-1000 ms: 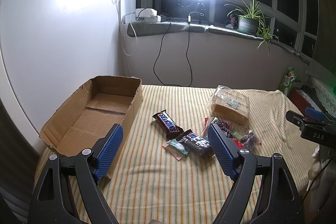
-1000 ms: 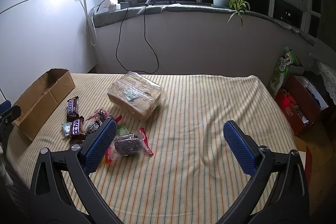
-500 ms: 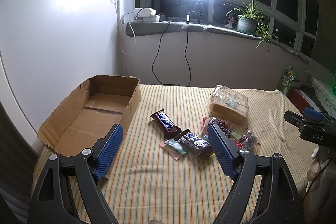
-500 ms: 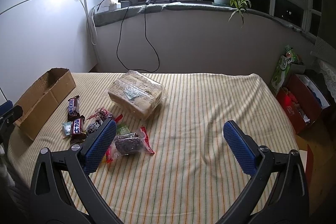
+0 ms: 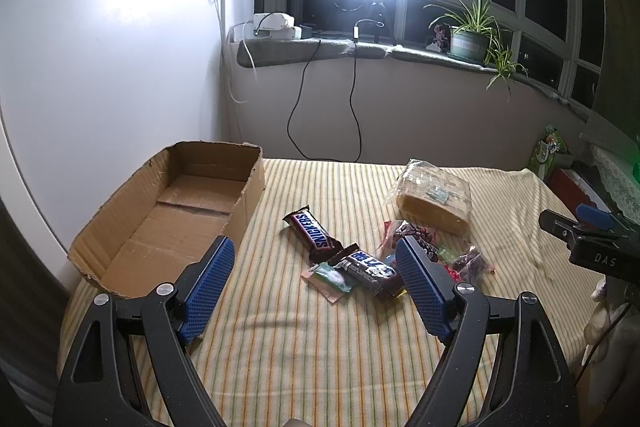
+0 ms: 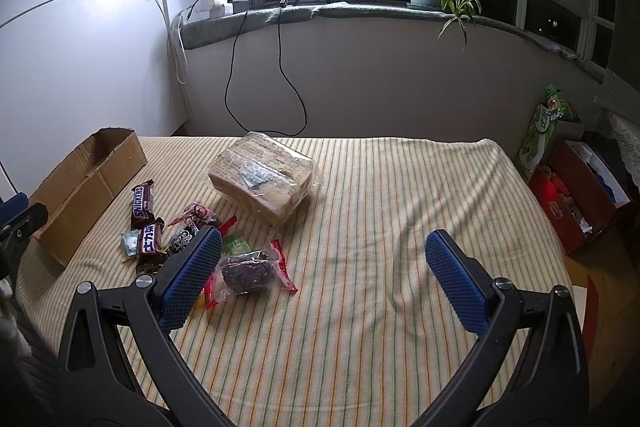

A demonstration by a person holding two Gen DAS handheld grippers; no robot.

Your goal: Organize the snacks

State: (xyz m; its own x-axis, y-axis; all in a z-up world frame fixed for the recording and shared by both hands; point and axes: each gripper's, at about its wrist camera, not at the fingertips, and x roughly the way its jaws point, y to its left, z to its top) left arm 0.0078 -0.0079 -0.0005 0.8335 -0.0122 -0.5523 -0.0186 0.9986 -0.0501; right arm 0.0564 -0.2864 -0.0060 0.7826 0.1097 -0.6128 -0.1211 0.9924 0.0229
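From my left wrist view, the left gripper's right pad (image 5: 420, 287) covers part of the snack pile (image 5: 404, 251). From my right wrist view, the right gripper's left pad (image 6: 192, 277) hides the pile's near edge. The small green packet (image 5: 332, 277) has unreadable print. The cardboard box (image 6: 86, 187) interior is hidden here.

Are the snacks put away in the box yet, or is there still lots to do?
Nothing is put away yet: the cardboard box is empty. Nothing is in hand either; the left gripper and right gripper are both open above the striped cloth. All of it is left: the Snickers bar, the other small snacks and the big wrapped bread pack.
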